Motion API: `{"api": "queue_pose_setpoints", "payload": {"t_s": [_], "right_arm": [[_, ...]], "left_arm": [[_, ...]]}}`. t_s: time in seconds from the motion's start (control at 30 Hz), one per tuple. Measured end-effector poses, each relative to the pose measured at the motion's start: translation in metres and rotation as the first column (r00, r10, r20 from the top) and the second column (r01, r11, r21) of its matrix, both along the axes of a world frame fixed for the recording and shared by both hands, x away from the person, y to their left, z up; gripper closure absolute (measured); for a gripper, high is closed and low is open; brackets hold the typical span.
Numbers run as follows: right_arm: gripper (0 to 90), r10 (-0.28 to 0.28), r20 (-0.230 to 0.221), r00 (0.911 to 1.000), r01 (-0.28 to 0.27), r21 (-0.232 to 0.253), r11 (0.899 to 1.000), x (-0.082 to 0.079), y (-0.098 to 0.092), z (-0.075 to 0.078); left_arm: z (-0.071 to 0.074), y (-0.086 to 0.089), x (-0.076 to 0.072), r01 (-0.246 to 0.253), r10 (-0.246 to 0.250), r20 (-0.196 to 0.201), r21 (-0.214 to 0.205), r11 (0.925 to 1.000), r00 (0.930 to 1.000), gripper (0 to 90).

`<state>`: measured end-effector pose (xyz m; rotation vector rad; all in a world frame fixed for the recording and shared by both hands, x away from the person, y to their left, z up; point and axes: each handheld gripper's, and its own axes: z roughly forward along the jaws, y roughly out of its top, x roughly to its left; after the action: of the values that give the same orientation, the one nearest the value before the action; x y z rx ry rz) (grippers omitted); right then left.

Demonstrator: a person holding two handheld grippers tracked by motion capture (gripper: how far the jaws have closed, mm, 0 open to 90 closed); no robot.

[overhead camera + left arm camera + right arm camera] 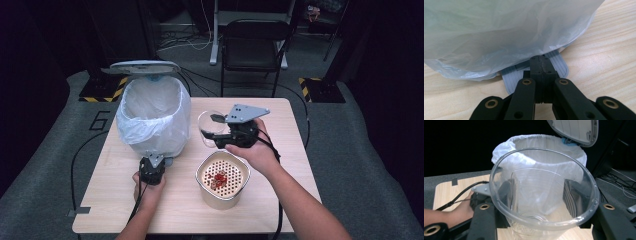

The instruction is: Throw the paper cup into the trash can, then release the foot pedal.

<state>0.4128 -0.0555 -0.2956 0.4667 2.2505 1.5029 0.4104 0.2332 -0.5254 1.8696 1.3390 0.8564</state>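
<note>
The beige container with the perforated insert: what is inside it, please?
On the perforated insert of the beige container lies a small heap of red pieces. What is below the insert cannot be seen, because the insert covers it.

Clear plastic cup (208,128) empty, tipped sideways above the tabletop (280,150), just beside the bin (152,116). Bin: white liner, lid up. Cream pot (222,180) with perforated insert, red bits on it, upright near front.
</note>
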Motion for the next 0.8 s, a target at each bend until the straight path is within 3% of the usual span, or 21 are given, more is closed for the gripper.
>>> {"api": "queue_pose_setpoints", "payload": {"t_s": [0.07,0.13,0.23,0.27,0.8], "right_arm": [[43.5,-0.002,-0.002,1.0,0.002,-0.004,1.0,0.004,0.007,0.004],[43.5,0.0,-0.013,0.9999,0.0,0.005,1.0,0.008,0.013,0.007],[43.5,-0.001,-0.031,0.9995,0.001,0.003,1.0,0.013,0.022,0.012],[43.6,-0.001,-0.034,0.9994,0.001,0.003,1.0,0.015,0.026,0.013],[43.7,-0.007,-0.098,0.9952,0.008,0.013,1.0,0.041,0.07,0.038]], "left_arm": [[-0.001,-0.001,0.0,-0.006,0.006,0.006,-0.017,0.9998,1.0,90.0],[0.0,0.0,0.001,-0.002,0.002,0.009,-0.002,1.0,1.0,90.0],[-0.001,0.0,0.0,-0.006,0.006,0.009,-0.011,0.9999,0.9999,90.0],[0.0,0.001,0.001,-0.002,0.002,0.016,0.022,0.9998,0.9999,90.0],[0.001,0.001,0.0,-0.001,0.0,0.007,0.019,0.9998,1.0,90.0]]}}
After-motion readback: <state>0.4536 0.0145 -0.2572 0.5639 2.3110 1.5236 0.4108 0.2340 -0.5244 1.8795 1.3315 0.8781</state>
